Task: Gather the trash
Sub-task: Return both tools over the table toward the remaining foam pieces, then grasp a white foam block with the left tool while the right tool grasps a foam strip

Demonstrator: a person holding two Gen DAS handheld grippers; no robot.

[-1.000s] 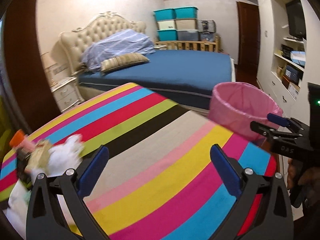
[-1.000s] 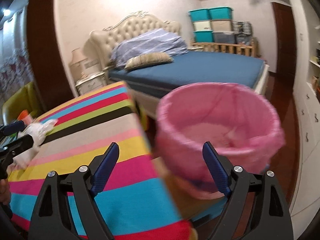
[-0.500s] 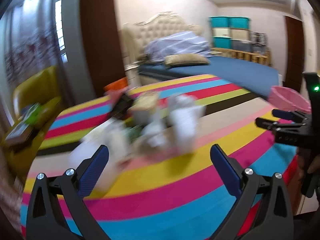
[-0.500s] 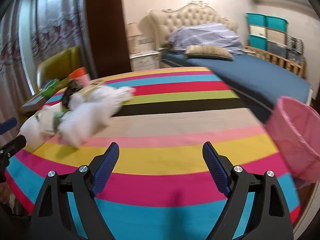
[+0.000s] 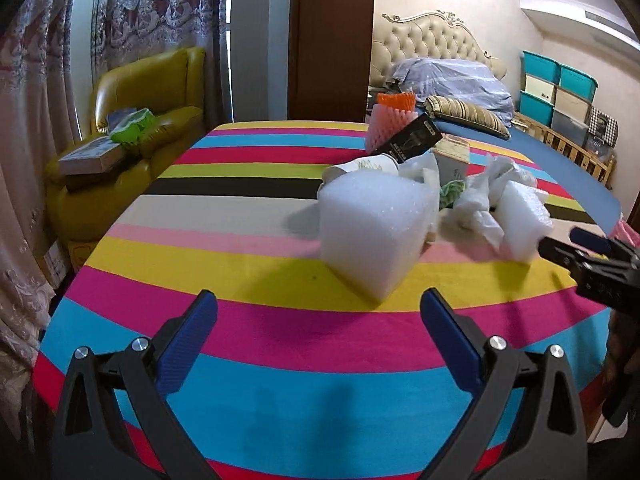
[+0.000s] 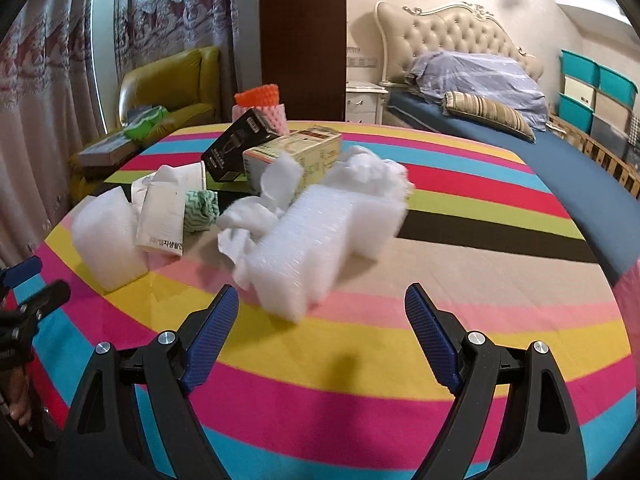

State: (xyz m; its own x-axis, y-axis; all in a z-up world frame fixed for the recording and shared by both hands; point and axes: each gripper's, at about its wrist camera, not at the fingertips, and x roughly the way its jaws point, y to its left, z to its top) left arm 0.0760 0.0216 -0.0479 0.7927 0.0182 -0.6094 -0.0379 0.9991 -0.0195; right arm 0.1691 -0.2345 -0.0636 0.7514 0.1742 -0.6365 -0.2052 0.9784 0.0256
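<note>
Left claw (image 5: 318, 316) and right claw (image 6: 322, 312), each released with its blue-padded fingers spread wide and nothing between them, both held low over the striped tabletop (image 5: 256, 344). The trash lies in a loose pile toward the far half of the tabletop. Nearest the left claw stands a white foam block (image 5: 376, 232), directly ahead of its gap but apart from the fingers. Nearest the right claw lies a long white foam slab (image 6: 316, 240), slightly blurred, tilted across crumpled white paper (image 6: 244, 220). Behind these: a white carton with printed lettering (image 6: 160, 220), a green-and-white patterned scrap (image 6: 201, 210), a beige box (image 6: 296, 152), a black box (image 6: 236, 148) leaning against the beige one, and pink foam netting (image 6: 264, 114) with an orange piece (image 6: 258, 96) on top. In the left wrist view the right claw's tips (image 5: 576, 246) enter from the right edge, close to the foam slab. A sliver of the pink bin (image 6: 628, 304) shows at the right margin. Background: yellow armchair (image 5: 148, 96), curtains (image 5: 36, 80), bed (image 6: 480, 120) with tufted headboard, stacked storage crates (image 5: 556, 88).
</note>
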